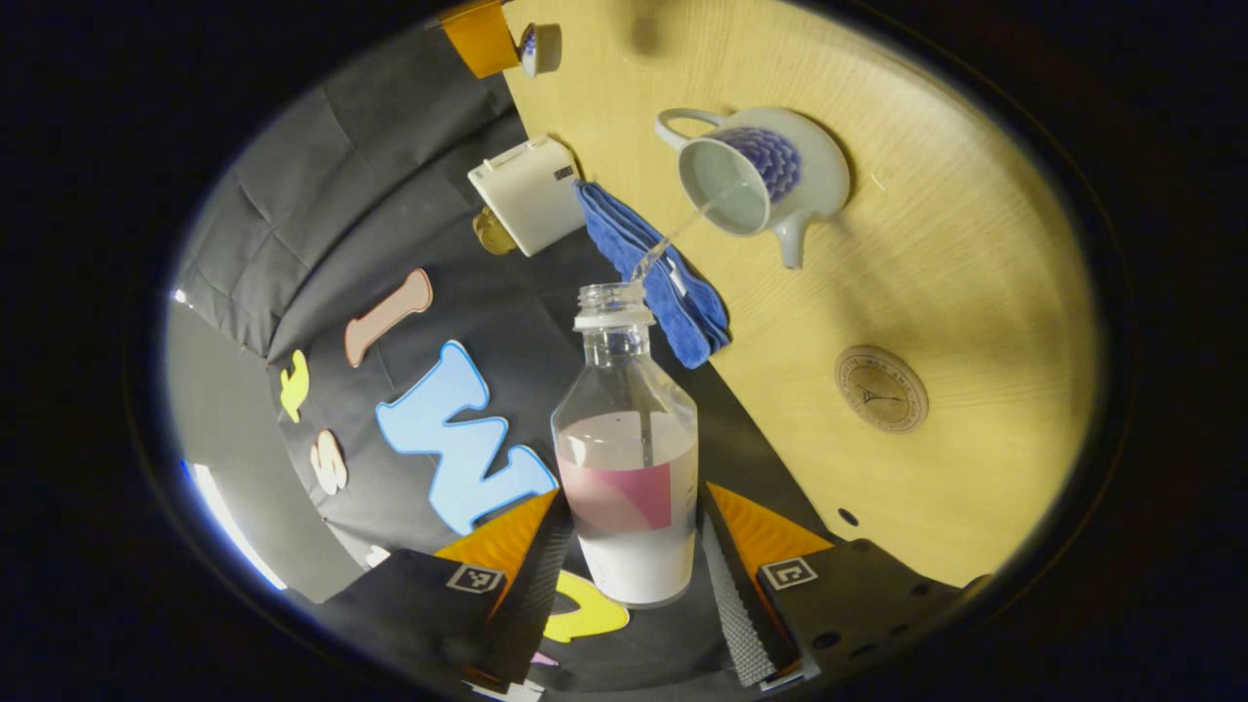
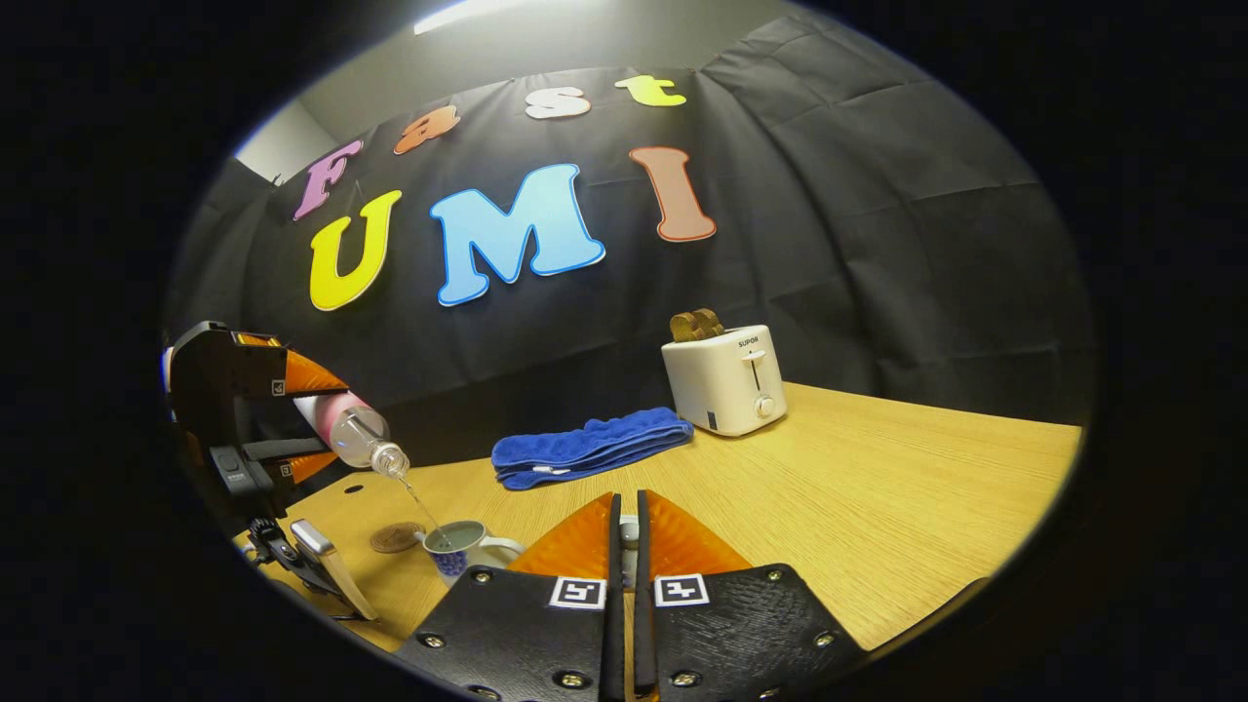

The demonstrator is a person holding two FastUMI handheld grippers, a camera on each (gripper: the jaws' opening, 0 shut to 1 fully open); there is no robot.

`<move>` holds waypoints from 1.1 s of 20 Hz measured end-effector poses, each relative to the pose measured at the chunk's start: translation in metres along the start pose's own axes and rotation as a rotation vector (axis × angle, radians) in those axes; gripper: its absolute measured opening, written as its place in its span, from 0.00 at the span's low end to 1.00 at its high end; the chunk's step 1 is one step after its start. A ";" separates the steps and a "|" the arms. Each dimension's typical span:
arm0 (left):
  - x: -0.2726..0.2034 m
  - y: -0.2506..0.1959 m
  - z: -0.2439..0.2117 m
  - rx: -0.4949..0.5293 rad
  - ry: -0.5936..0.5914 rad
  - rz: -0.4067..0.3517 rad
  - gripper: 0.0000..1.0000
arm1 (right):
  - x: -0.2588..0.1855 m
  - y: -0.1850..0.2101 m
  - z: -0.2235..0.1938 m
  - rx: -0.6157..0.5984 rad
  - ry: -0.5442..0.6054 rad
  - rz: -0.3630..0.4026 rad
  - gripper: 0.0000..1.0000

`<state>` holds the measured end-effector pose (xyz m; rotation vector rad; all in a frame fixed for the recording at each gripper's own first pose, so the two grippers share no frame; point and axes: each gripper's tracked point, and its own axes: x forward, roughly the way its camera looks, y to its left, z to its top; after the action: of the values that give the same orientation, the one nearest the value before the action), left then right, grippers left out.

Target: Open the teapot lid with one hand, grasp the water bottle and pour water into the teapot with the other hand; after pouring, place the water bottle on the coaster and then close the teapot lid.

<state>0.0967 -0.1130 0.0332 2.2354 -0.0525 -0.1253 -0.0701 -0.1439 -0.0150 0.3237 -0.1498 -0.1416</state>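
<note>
Left tool (image 1: 634, 575) clamped on clear plastic water bottle (image 1: 629, 458), tilted, streaming water into open white-and-blue ceramic teapot (image 1: 760, 180) on wooden desk (image 1: 955, 283). Right tool (image 2: 626, 531) together, gripping something small and white, presumably lid.

Left gripper view looked steeply down over the teapot (image 1: 756, 175), right gripper view sat low facing the wall; both shared teapot, towel (image 2: 590, 444), toaster (image 2: 723, 380).

Tilted clear water bottle (image 1: 627, 458) pouring into lidless white teapot (image 1: 756, 180), coaster (image 1: 880, 389) beside
</note>
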 end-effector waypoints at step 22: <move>0.003 0.012 0.019 0.118 -0.037 0.013 0.87 | -0.002 0.000 0.001 0.025 0.003 0.014 0.04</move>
<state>0.0974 -0.1356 0.0310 2.3501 -0.0963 -0.1602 -0.0720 -0.1442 -0.0147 0.3474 -0.1512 -0.1258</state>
